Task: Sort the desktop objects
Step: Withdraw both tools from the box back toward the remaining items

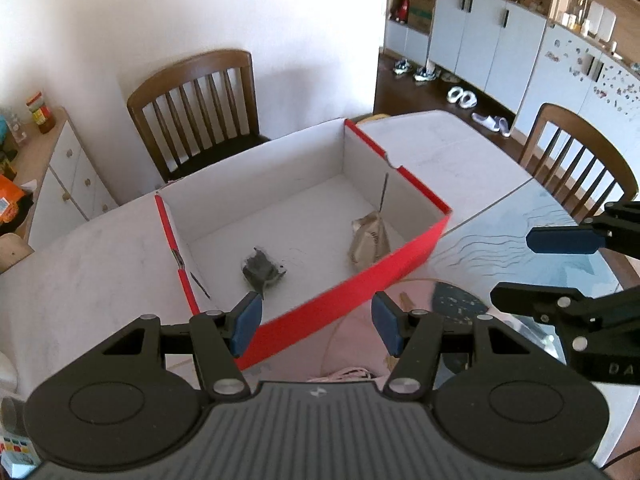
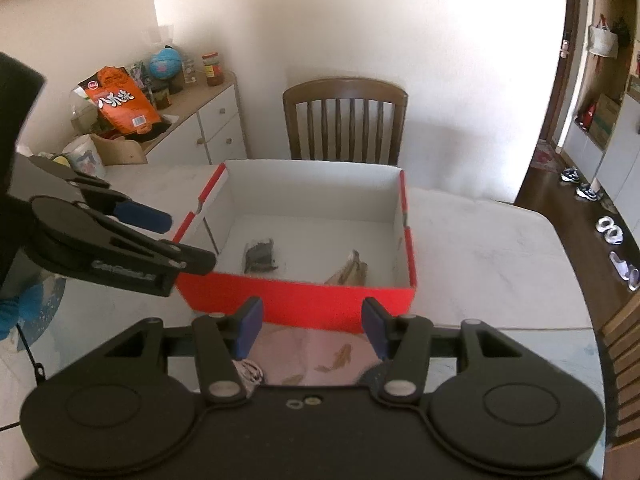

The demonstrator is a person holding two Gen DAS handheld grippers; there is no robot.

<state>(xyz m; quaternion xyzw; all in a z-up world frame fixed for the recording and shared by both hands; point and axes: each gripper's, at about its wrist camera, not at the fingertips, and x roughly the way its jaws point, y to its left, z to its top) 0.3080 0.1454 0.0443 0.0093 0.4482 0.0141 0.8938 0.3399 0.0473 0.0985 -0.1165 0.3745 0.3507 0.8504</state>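
A red box point(image 1: 352, 296) with a white inside stands open on the table; it also shows in the right wrist view point(image 2: 296, 300). In it lie a dark grey crumpled object point(image 1: 260, 270) point(image 2: 259, 257) and a beige folded object point(image 1: 368, 240) point(image 2: 351, 271). My left gripper point(image 1: 316, 324) is open and empty, hovering over the box's near wall. My right gripper point(image 2: 312, 328) is open and empty, just in front of the box. Each gripper shows in the other's view, the right one point(image 1: 560, 264) beside the box, the left one point(image 2: 168, 240) at its left corner.
A white table point(image 1: 80, 288) holds the box, with a glass-topped patterned mat point(image 1: 520, 236) on its near part. A white cord point(image 2: 250, 372) lies under my right gripper. Wooden chairs point(image 1: 196, 112) point(image 1: 580, 160) stand around the table. A sideboard point(image 2: 192, 120) with clutter stands behind.
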